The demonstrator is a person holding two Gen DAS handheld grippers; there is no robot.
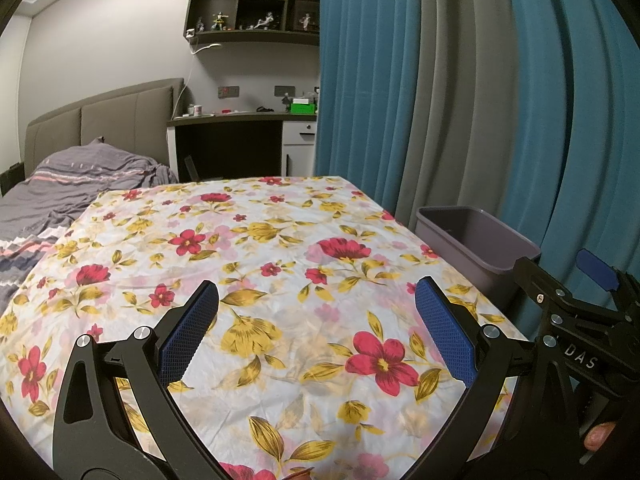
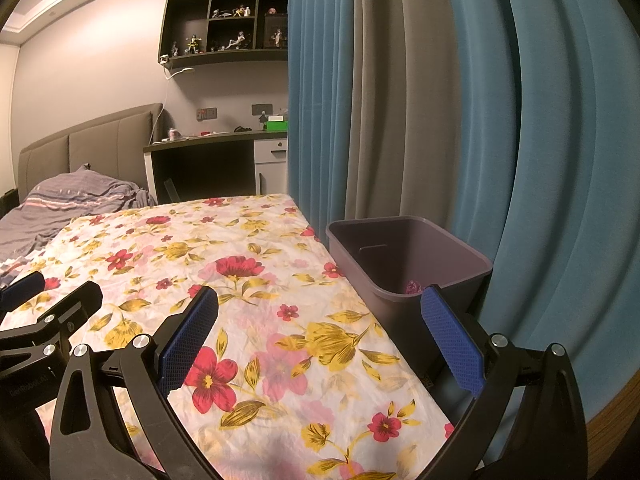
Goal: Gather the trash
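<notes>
Left wrist view: the left tongs (image 1: pixel 316 312) hang above a table (image 1: pixel 280 208) covered in a white cloth printed with red and yellow flowers. Their two blue-padded arms stand wide apart, with nothing between them. The cloth shows no loose trash anywhere. Past the table's right edge stands a grey-purple trash bin (image 1: pixel 504 254), beside teal and grey curtains (image 1: pixel 440 100). The right tongs (image 1: pixel 592 272) enter at the right edge (only one blue pad and black linkage show here), with a fingertip (image 1: pixel 598 436) of the person below them. A bed (image 1: pixel 60 184) with a grey blanket lies at far left, and a wall shelf (image 1: pixel 256 0) of figurines hangs behind.

Right wrist view: the right tongs (image 2: pixel 320 312) are likewise spread wide and empty, straddling the table's right edge, with the right pad in front of the trash bin (image 2: pixel 348 240). Deep inside the bin lies a small crumpled pinkish piece of trash (image 2: pixel 414 287), the only trash visible. Part of the left tongs (image 2: pixel 24 284) shows at far left.

Judging by the bare cloth, collecting looks nearly or fully done. The risks from here: the right tongs sit close to the bin's rim and could knock it over and spill the piece; or either pad could snag and drag the loose, wrinkled cloth.
</notes>
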